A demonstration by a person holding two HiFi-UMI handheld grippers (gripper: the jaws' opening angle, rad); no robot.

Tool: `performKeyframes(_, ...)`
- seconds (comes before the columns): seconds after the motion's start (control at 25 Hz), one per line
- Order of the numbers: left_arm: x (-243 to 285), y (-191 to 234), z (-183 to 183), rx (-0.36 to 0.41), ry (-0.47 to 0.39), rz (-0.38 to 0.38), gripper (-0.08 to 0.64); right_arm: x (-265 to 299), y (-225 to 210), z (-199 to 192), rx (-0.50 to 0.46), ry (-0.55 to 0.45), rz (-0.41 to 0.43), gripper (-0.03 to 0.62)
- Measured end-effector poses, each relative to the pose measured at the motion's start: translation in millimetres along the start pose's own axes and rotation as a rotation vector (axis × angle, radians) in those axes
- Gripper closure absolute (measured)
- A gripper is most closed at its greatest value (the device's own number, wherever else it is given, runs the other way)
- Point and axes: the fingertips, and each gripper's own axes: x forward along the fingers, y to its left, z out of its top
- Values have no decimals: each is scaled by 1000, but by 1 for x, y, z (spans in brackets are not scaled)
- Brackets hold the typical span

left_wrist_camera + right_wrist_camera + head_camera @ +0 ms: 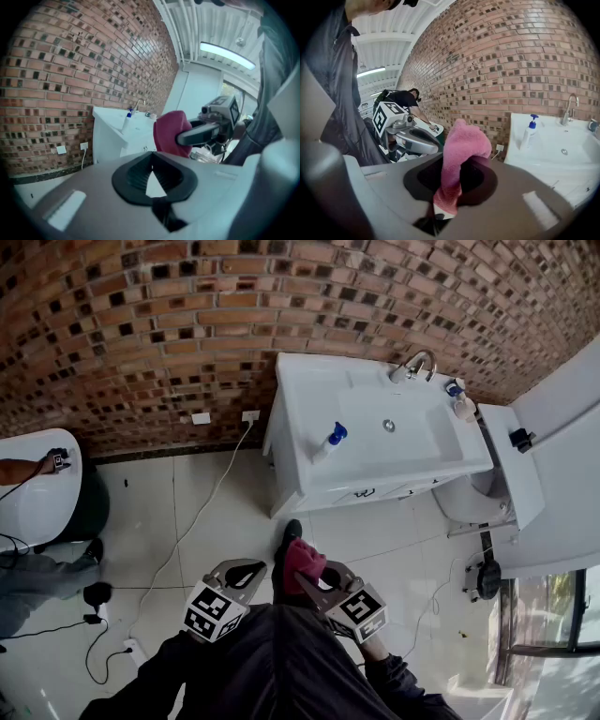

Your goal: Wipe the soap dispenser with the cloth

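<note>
The soap dispenser (329, 441), a white bottle with a blue pump, stands on the front left corner of the white sink cabinet (309, 399). It also shows small in the left gripper view (126, 121) and in the right gripper view (529, 132). My right gripper (310, 570) is shut on a pink cloth (302, 558), which sticks up between its jaws (462, 146). My left gripper (246, 572) hangs beside it, shut with nothing in it (150, 156). Both grippers are held close to my body over the floor, well short of the cabinet.
A faucet (417, 365) and a second small bottle (461, 405) sit at the sink's back right. A toilet (497, 486) stands to the right of the cabinet. A cable (202, 521) runs from a wall socket (250, 415) across the tiled floor. A person's arm (23, 470) rests on a white fixture at the left.
</note>
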Motion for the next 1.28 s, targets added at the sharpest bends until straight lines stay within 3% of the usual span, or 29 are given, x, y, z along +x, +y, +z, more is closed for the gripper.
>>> performKeyframes(0.28,102,47,76,-38,10,45,560,-1,-151,42,-35,13,-1,532)
performKeyframes(0.48,178,80,127,-48,54,124,560,6,-240,69,-182,81,27,532)
performKeyframes(0.72,223,104,162,-67,61,193,560,17,-324,123,-244,5,43,532)
performKeyframes(0.84,230,109,166,-79,74,211,560,29,-343,141,-273,-2,70,532)
performKeyframes(0.96,235,115,169,-76,88,213,560,46,-344,135,-355,71,106,532)
performKeyframes(1.12,245,121,164,-69,109,205,560,50,-322,109,-542,176,131,532)
performKeyframes(1.28,255,126,169,-55,123,188,560,39,-290,87,-566,191,205,532)
